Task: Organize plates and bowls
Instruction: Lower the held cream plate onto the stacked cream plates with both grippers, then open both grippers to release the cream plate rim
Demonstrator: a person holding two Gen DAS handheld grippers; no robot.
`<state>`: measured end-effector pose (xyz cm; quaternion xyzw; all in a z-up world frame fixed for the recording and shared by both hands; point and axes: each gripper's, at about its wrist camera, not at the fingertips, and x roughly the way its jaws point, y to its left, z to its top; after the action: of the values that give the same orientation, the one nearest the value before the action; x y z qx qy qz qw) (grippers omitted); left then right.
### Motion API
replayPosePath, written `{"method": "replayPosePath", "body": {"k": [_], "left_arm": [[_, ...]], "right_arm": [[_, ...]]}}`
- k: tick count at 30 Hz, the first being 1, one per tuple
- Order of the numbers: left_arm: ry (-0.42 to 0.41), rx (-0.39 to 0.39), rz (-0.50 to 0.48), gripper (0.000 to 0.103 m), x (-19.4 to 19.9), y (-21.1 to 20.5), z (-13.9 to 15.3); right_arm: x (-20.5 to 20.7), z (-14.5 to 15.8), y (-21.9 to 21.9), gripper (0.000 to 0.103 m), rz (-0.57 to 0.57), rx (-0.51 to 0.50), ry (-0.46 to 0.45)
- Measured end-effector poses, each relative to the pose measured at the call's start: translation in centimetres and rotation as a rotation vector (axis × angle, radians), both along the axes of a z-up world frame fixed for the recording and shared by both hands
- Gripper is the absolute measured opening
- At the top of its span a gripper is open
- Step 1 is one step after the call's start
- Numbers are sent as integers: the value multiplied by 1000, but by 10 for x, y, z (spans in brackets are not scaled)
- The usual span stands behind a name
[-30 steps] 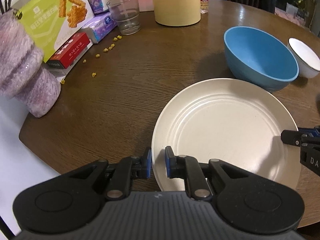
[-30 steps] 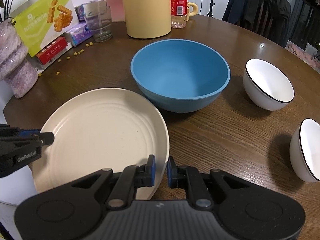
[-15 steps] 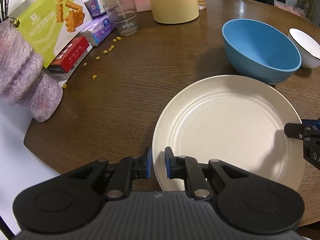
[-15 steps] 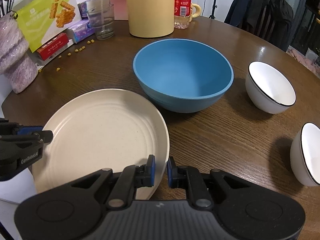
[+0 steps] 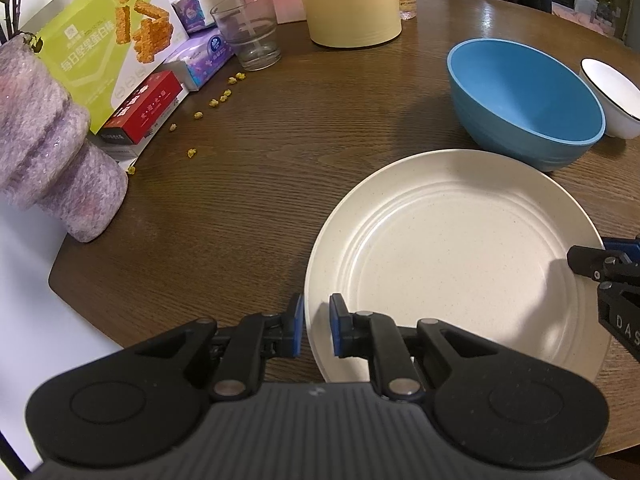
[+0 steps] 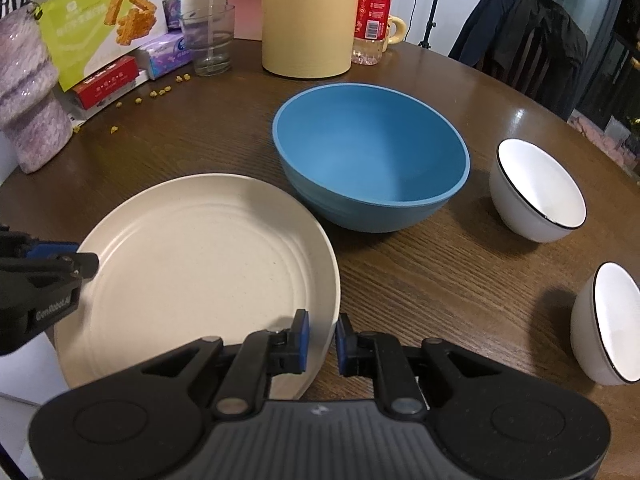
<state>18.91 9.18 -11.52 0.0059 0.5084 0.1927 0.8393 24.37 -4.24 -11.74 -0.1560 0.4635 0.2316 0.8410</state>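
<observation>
A cream plate (image 5: 452, 264) (image 6: 200, 264) is held by both grippers at opposite rims, over the near part of the wooden table (image 5: 320, 128). My left gripper (image 5: 316, 330) is shut on its left rim, and my right gripper (image 6: 322, 338) is shut on its right rim. Each gripper's fingertips also show at the edge of the other's view. A large blue bowl (image 6: 372, 152) (image 5: 524, 96) stands just behind the plate. To the right are two white bowls with dark rims, one farther (image 6: 540, 184) and one nearer (image 6: 612, 320).
At the back stand a yellow jug (image 6: 306, 20), a glass (image 6: 208, 40), a red-labelled bottle (image 6: 374, 12), tissue packs and a green snack box (image 5: 104, 48). A fuzzy purple vase (image 5: 52, 152) stands at the left edge. Yellow crumbs (image 5: 216, 102) lie near the boxes.
Both grippers keep their hold on the plate. The right wrist view has tilted a little, so the bowls sit slightly further right in it.
</observation>
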Motion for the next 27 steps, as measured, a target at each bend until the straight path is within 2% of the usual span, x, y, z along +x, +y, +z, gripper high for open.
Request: {"method": "replayPosePath", "body": {"k": [11,20,22,23,25,27], "left_arm": [[-10,-11,23,14,-1,0,0],[-35,-71,58,15,-3,10,6],[-48,-76,65,20,-4,13,10],[-56,-81,72,28,-5,13,13],[-79,-90,79,37,-8,15,20],[-109,-95,83,45,-13,17,28]], "right_arm": [[-6,-1,15,17,18,-94,-54],[6,3,8,18,-1,-38,19],[12,8,1,21,-11,12,41],[14,11,-1,24,-14,27,46],[17,16,-7,35,-24,64,70],[17,22,-15,52,-31,102,89]]}}
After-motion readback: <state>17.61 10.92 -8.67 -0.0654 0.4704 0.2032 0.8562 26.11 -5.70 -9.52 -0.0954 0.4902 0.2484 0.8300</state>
